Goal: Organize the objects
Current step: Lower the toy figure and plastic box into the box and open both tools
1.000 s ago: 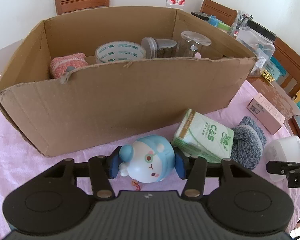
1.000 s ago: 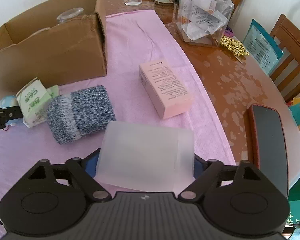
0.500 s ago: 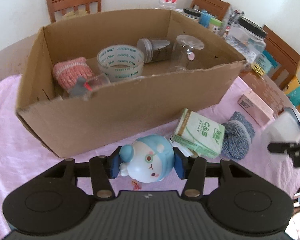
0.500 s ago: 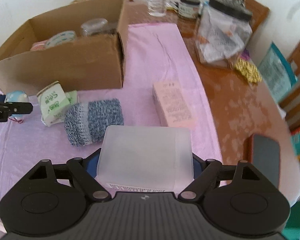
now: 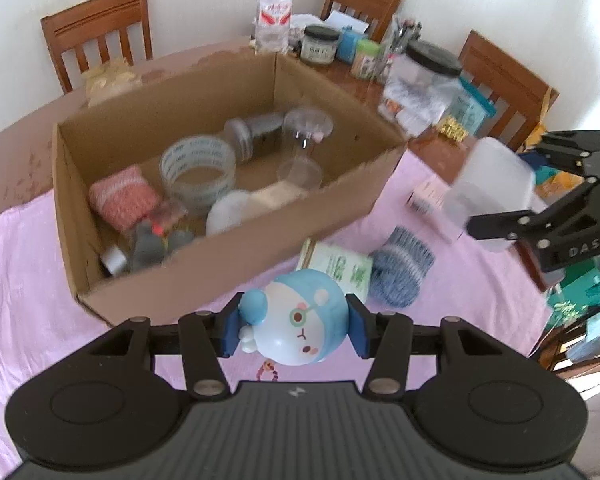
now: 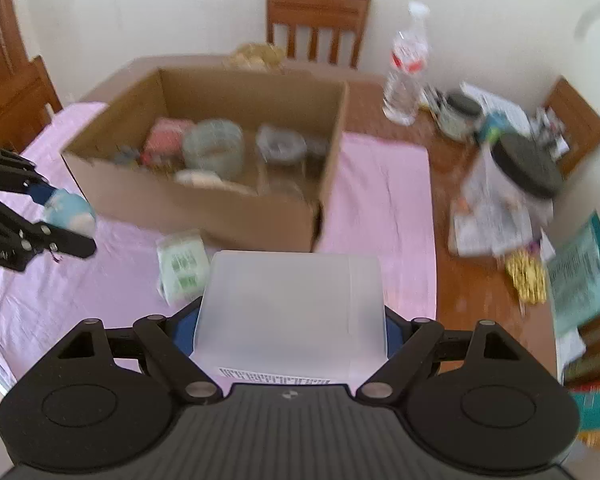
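Two loads are shown carried above the pink tablecloth [image 5: 28, 280] toward the cardboard box [image 5: 228, 268]. The left gripper [image 5: 294, 330] is clamped on a blue round toy [image 5: 300, 320], its blue pads pressed against the toy's sides; in the left wrist view the box lies at 12 o'clock of the toy. The right gripper [image 6: 290, 330] is closed across a frosted plastic container [image 6: 290, 308], held by its two side walls, with the box again at about 12 o'clock in the right wrist view. Three risks are judged from this arrangement. The toy is smooth and curved, so it may be squeezed out of the pads or rotated if the grip is jolted. The container is wide and probably flexible, so its walls may bow and slip if it is tilted sharply. The box is already crowded with a tape roll [image 5: 198, 168], a clear glass [image 5: 306, 136] and a pink knitted item [image 5: 122, 198]; a drop from height may topple the glass, and the ragged near wall may be caught by a low approach. A tissue pack [image 5: 336, 266] and a grey knitted roll [image 5: 400, 276], seen just outside the box, are not yet stowed.
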Demonstrator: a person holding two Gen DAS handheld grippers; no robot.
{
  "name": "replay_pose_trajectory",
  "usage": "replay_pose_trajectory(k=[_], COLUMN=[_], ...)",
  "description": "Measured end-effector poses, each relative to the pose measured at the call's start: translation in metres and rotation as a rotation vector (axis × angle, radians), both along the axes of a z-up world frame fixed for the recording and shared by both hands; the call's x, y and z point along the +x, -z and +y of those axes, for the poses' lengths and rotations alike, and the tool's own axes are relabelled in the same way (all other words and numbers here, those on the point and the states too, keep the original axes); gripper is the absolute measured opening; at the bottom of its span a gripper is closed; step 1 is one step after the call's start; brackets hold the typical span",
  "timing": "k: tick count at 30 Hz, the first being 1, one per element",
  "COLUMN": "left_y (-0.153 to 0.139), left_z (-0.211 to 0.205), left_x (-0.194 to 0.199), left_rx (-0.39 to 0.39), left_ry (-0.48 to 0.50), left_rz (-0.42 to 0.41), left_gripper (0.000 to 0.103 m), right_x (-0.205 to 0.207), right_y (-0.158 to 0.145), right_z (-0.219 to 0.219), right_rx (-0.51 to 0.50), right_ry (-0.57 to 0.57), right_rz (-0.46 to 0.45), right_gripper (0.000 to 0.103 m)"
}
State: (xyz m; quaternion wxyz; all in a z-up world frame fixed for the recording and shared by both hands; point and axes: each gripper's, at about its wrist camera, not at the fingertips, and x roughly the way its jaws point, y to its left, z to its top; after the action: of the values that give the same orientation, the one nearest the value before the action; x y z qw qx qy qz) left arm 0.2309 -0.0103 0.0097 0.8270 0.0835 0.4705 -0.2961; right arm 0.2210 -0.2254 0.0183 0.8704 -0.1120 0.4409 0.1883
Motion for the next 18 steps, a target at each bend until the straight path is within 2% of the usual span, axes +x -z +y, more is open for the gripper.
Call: replay_pose_trajectory(k=[4,10,18], left_y=[-0.018,-0.036,-0.037], left_z=[0.001,0.002,0.014], left_x=[0.013,0.040,0.091], left_rx=[-0.033,-0.023,-0.006], left_ry=[-0.013,-0.052,-0.130], left_rz=[-0.015,-0.064,-0.087], left_gripper=[0.051,0.051,0.051], right_x=[0.013,0.037,0.073], right_y=[-0.021,-0.039,-0.041], right_z=[0.013,0.034,0.066], right_rx=[0.028,0.054,0.074], right_ry=[-0.053,-0.099,-0.146], right_rz=[-0.053,-0.098,-0.110], right_gripper=[0.087,0.087,0.087])
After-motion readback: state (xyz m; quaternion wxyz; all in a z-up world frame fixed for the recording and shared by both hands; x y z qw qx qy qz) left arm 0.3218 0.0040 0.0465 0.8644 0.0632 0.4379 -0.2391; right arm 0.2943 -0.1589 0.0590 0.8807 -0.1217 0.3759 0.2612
